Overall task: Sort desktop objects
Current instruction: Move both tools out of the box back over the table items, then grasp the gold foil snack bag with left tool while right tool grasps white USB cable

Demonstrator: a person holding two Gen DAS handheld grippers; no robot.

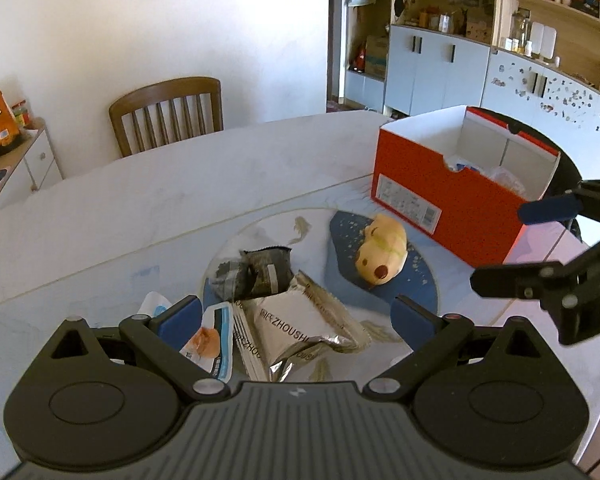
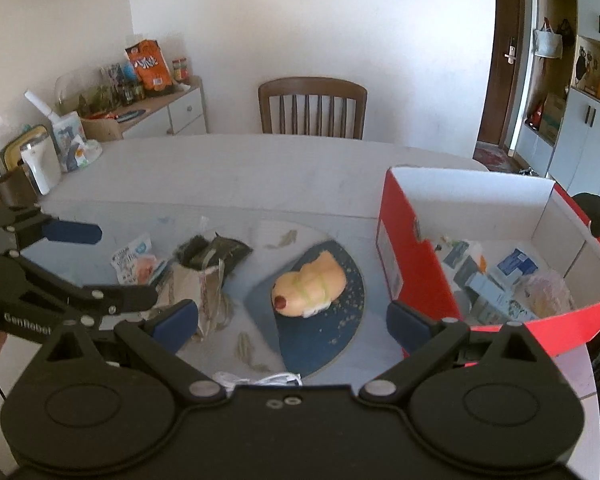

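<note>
A yellow plush toy (image 1: 382, 254) (image 2: 310, 288) lies on a dark blue round mat (image 1: 342, 232) (image 2: 340, 320). Left of it lie a silver snack packet (image 1: 300, 324) (image 2: 188, 284), a dark packet (image 1: 256, 272) (image 2: 214, 252) and a white-orange sachet (image 1: 210, 342) (image 2: 134, 264). An open red shoebox (image 1: 440, 188) (image 2: 416, 280) at the right holds several small packs. My left gripper (image 1: 298, 314) is open and empty over the silver packet. My right gripper (image 2: 292, 320) is open and empty just before the plush toy. Each gripper shows in the other's view.
The white table (image 1: 160, 208) has a wooden chair (image 1: 168, 114) (image 2: 312, 108) behind it. A side cabinet with snacks and bottles (image 2: 140, 92) stands at the left. A white cable (image 2: 260, 380) lies near the right gripper. Cabinets and shelves (image 1: 440, 64) stand behind the box.
</note>
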